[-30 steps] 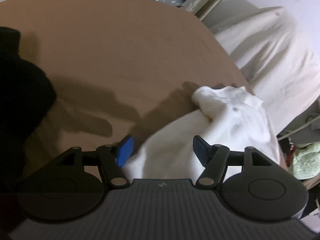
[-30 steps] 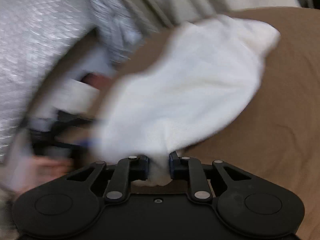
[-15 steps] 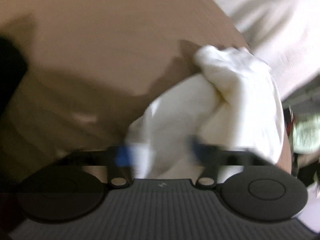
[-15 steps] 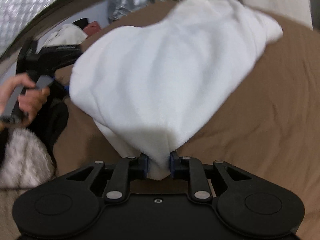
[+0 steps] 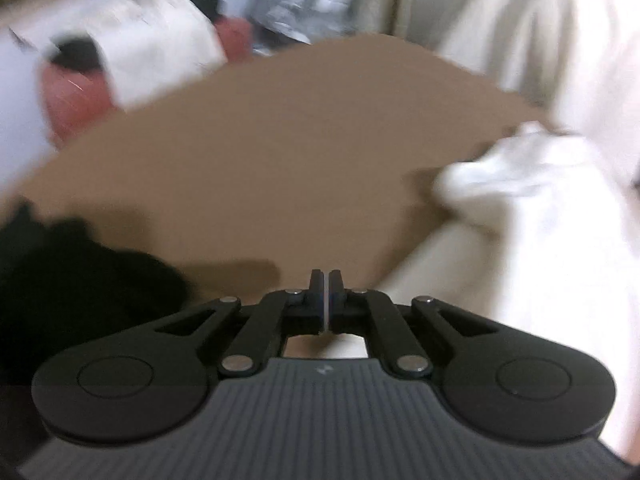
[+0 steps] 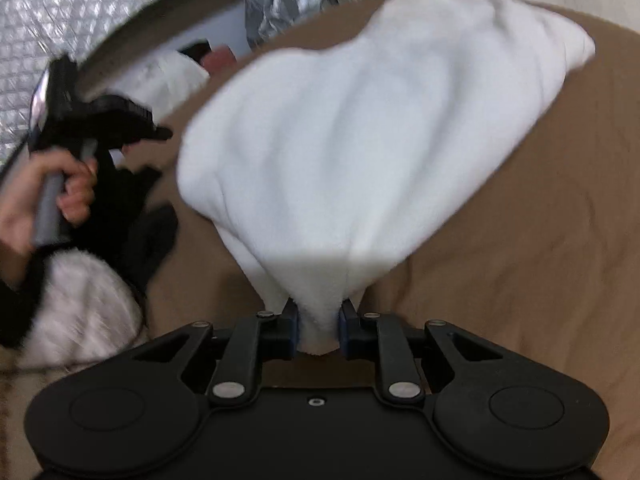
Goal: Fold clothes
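Observation:
A white fleece garment (image 6: 360,140) lies bunched on the brown bed cover (image 6: 540,240), one edge lifted. My right gripper (image 6: 318,324) is shut on that near edge, and the cloth fans out from the pads. In the left wrist view the same white garment (image 5: 520,208) sits at the right, blurred. My left gripper (image 5: 326,296) is shut with nothing visible between its fingers, over the brown cover (image 5: 280,140). The right wrist view shows the left gripper (image 6: 160,134) held by a hand (image 6: 68,192), left of the garment and apart from it.
Dark clothes (image 5: 60,272) are heaped at the left; they also appear as a black garment (image 6: 136,216) beside a pale fluffy garment (image 6: 80,304). Silver foil sheeting (image 6: 100,8) and a cream drape (image 5: 540,40) stand beyond the bed's far edge.
My left gripper, open at the white garment a second ago, has shut and swung left away from it. The right gripper has kept its hold throughout.

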Demonstrator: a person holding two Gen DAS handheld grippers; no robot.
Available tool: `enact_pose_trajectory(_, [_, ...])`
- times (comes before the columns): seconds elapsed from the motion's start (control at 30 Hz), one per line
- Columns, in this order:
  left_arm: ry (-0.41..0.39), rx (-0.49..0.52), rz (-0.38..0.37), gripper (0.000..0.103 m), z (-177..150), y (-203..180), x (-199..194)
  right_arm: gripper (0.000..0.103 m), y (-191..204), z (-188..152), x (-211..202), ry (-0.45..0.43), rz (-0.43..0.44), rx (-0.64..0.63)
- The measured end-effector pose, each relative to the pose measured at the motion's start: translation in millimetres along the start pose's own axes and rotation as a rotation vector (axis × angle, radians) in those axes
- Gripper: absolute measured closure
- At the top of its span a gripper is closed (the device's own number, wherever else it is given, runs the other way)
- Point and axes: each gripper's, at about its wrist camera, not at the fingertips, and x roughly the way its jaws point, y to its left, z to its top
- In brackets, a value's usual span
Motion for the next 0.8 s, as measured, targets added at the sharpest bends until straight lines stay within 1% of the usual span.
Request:
enact_pose_trajectory(0.07, [-0.03,0.019,-0.094,0.099,2,-16,-8,0.08,-2,3,-8,-0.015,0.006,-0.002])
enact_pose_trajectory(0.13, [-0.04,0.081,-0.18,0.094,3,-42,-18,0.078,-11,14,-26,-0.046,0.015,-0.007])
enact_pose_trajectory(0.2, [-0.031,0.138,-0.256,0.085,5,-70,-23,0.075,-21,25,-45,-0.077,0.024,-0.012])
enact_pose_trajectory(0.27, [0.013,0.171,-0.33,0.079,14,-102,-19,0.074,-30,36,-64,-0.108,0.033,-0.017])
enact_pose_trajectory(0.3, [0.041,0.176,-0.355,0.079,19,-115,-14,0.071,-34,41,-73,-0.123,0.037,-0.019])
enact_pose_trajectory(0.33, [0.066,0.18,-0.371,0.079,27,-128,-6,0.065,-43,51,-82,-0.152,0.018,-0.009])
enact_pose_trajectory(0.37, [0.09,0.182,-0.384,0.078,36,-144,4,0.064,-55,64,-89,-0.191,-0.017,0.01])
enact_pose_trajectory(0.43, [0.115,0.187,-0.376,0.078,55,-172,22,0.064,-80,91,-100,-0.266,-0.094,0.044])
enact_pose_trajectory(0.47, [0.114,0.185,-0.377,0.076,57,-176,29,0.064,-93,107,-101,-0.301,-0.141,0.056])
enact_pose_trajectory(0.5, [0.112,0.178,-0.387,0.065,54,-172,35,0.064,-106,123,-98,-0.331,-0.186,0.073])
enact_pose_trajectory(0.53, [0.109,0.172,-0.397,0.059,51,-168,41,0.064,-117,138,-93,-0.349,-0.223,0.087])
enact_pose_trajectory(0.57, [0.107,0.165,-0.407,0.055,48,-164,47,0.064,-127,153,-87,-0.363,-0.256,0.098])
enact_pose_trajectory(0.67, [0.101,0.144,-0.436,0.055,39,-153,66,0.064,-151,190,-69,-0.365,-0.298,0.104])
enact_pose_trajectory(0.73, [0.097,0.131,-0.456,0.055,34,-145,78,0.063,-162,211,-54,-0.343,-0.333,0.1])
enact_pose_trajectory(0.8, [0.093,0.117,-0.475,0.055,28,-137,90,0.055,-175,227,-37,-0.328,-0.36,0.089])
